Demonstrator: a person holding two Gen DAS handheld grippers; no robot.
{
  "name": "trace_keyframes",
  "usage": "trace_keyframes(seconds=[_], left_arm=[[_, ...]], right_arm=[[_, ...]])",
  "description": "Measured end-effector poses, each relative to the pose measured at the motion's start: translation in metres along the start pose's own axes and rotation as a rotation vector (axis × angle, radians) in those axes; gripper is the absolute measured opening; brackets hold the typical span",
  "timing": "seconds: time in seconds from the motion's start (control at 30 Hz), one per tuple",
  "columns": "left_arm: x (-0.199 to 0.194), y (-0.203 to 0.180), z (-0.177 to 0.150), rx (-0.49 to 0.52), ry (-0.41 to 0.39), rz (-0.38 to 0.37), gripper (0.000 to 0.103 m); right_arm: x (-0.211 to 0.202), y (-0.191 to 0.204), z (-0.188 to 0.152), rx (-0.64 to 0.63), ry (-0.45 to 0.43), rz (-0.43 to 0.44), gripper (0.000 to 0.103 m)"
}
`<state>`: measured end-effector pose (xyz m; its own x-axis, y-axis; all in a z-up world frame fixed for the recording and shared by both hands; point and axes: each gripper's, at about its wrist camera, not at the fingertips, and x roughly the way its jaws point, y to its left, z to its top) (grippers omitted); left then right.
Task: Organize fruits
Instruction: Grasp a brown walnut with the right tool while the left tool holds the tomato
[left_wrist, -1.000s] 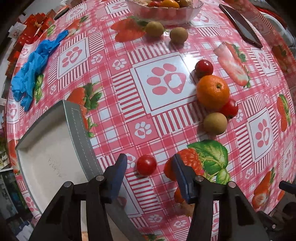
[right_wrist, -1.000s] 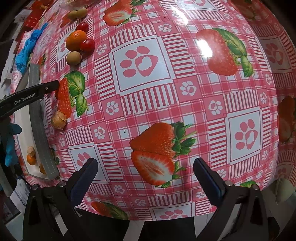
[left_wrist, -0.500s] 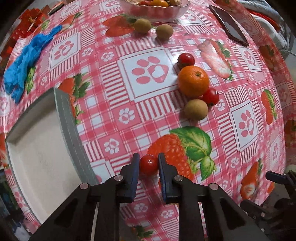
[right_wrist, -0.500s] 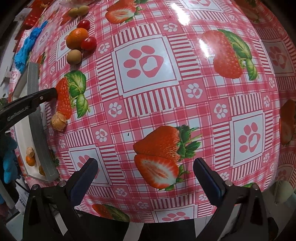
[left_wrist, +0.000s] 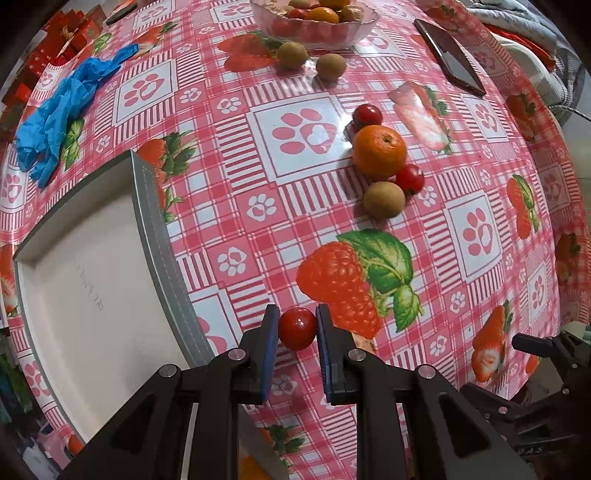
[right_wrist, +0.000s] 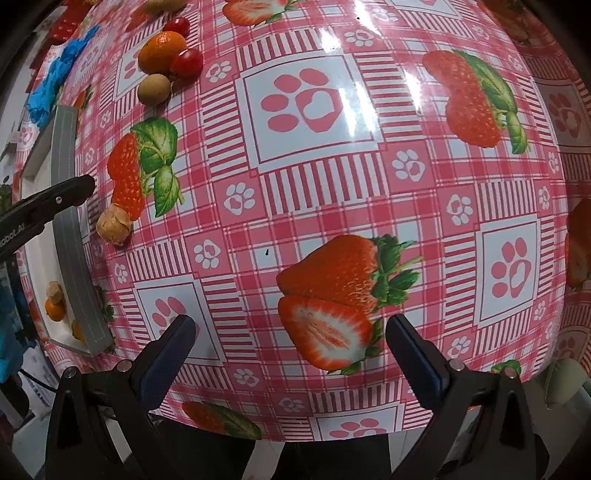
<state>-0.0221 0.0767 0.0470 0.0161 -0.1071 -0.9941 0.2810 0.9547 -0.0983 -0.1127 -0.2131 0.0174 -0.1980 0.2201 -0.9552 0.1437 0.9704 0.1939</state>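
Observation:
My left gripper (left_wrist: 297, 329) is shut on a red cherry tomato (left_wrist: 297, 328), held a little above the tablecloth beside the grey-rimmed white tray (left_wrist: 155, 229). Further back lie an orange (left_wrist: 379, 150), two cherry tomatoes (left_wrist: 367, 114) (left_wrist: 410, 178) and a brown round fruit (left_wrist: 383, 199). My right gripper (right_wrist: 291, 347) stands open over a printed strawberry with nothing between its fingers. In the right wrist view the tray (right_wrist: 70, 236) holds a few small fruits (right_wrist: 54, 301), and a wrinkled tan fruit (right_wrist: 113, 225) lies next to its rim.
A glass bowl (left_wrist: 314, 22) of fruit stands at the back, with two brown fruits (left_wrist: 292, 55) (left_wrist: 331, 67) in front of it. A blue glove (left_wrist: 62, 107) lies at the back left, a dark phone (left_wrist: 448, 62) at the back right. The table edge runs below my right gripper.
My left gripper's jaws closed on the cherry tomato and lifted it slightly off the cloth. The right gripper stayed where it was, still open.

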Motion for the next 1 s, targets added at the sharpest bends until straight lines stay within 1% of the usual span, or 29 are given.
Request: trace_keyframes(seconds=[0.13, 0.23, 0.47, 0.5, 0.6, 0.7, 0.83, 1.0], left_arm=[[-0.011, -0.004, -0.008, -0.009, -0.017, -0.021, 0.021], [-0.027, -0.007, -0.015, -0.012, -0.030, -0.032, 0.021], [-0.045, -0.003, -0.035, -0.032, -0.051, -0.039, 0.021], [-0.049, 0.002, -0.038, -0.034, -0.055, -0.039, 0.021], [-0.053, 0.009, -0.039, -0.049, -0.065, -0.039, 0.021], [-0.059, 0.017, -0.050, -0.069, -0.072, -0.038, 0.021], [-0.063, 0.022, -0.059, -0.092, -0.079, -0.035, 0.021], [-0.068, 0.039, -0.074, -0.137, -0.085, -0.023, 0.021]], right_arm=[[0.000, 0.000, -0.001, -0.001, 0.004, -0.005, 0.103], [0.002, 0.003, -0.001, -0.007, 0.005, -0.006, 0.103], [0.005, 0.031, -0.002, -0.038, 0.009, -0.010, 0.103], [0.006, 0.035, -0.002, -0.044, 0.009, -0.011, 0.103], [0.009, 0.057, 0.001, -0.068, 0.008, -0.017, 0.103], [0.012, 0.080, 0.005, -0.096, 0.000, -0.021, 0.103], [0.018, 0.121, 0.014, -0.160, -0.011, -0.012, 0.103], [0.023, 0.172, 0.027, -0.239, -0.030, -0.023, 0.103]])
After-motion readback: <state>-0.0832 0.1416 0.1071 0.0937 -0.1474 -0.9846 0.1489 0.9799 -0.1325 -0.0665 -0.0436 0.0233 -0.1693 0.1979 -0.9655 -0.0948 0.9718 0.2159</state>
